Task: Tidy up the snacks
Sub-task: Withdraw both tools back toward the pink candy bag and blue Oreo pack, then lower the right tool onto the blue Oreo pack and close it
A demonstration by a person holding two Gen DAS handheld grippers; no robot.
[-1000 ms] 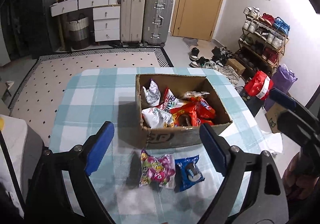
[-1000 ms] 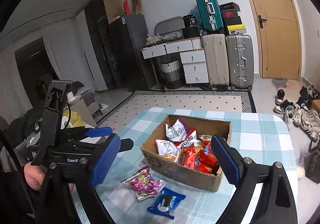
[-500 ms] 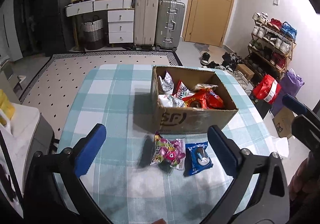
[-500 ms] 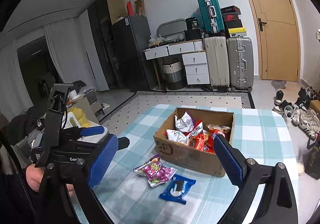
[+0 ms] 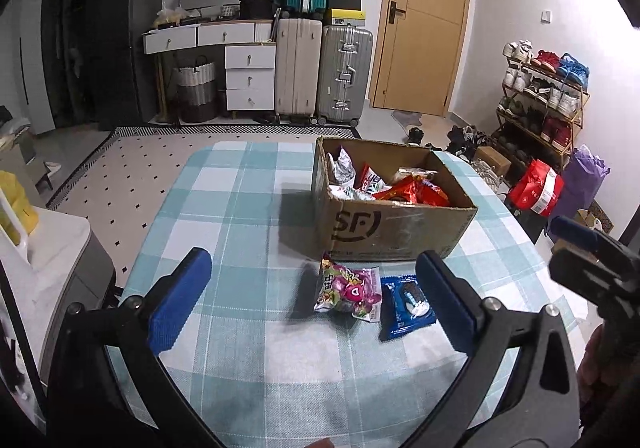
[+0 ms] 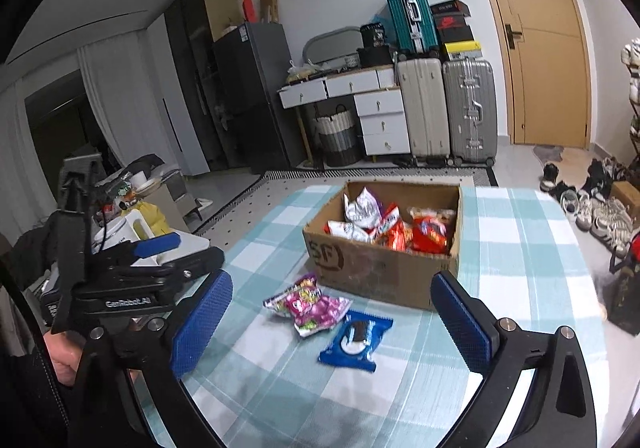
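Two hand-held tongs over a bench (image 5: 248, 348) covered in a teal-and-white checked cloth. The left tongs (image 5: 316, 304) are released, their blue pads (image 5: 180, 300) spread wide with nothing between them; the right tongs (image 6: 332, 324) are likewise released and hold nothing. In the right wrist view the body of the left tongs appears at the left edge, gripped by a hand (image 6: 64, 356).

A cardboard box (image 5: 396, 236) marked "SF" stands open on the far right part of the bench. It contains several snack packets (image 5: 400, 186), mostly red, with silver-white ones toward its left side (individual labels cannot be read).

Two snacks lie flat on the cloth just in front of the box: a pink candy bag (image 5: 348, 290), close to the box's front wall, and a blue cookie packet (image 5: 408, 306) to its right, the two just beside each other. In the right wrist view the pink candy bag (image 6: 308, 304) lies nearer the box and the blue cookie packet (image 6: 356, 340) nearer the camera. Both lie between the spread pads of each pair of tongs as framed, but neither is touched.

Background: suitcases (image 5: 324, 72), a white drawer unit (image 5: 248, 76), a wooden door (image 5: 424, 24) and a shoe rack (image 5: 540, 100).
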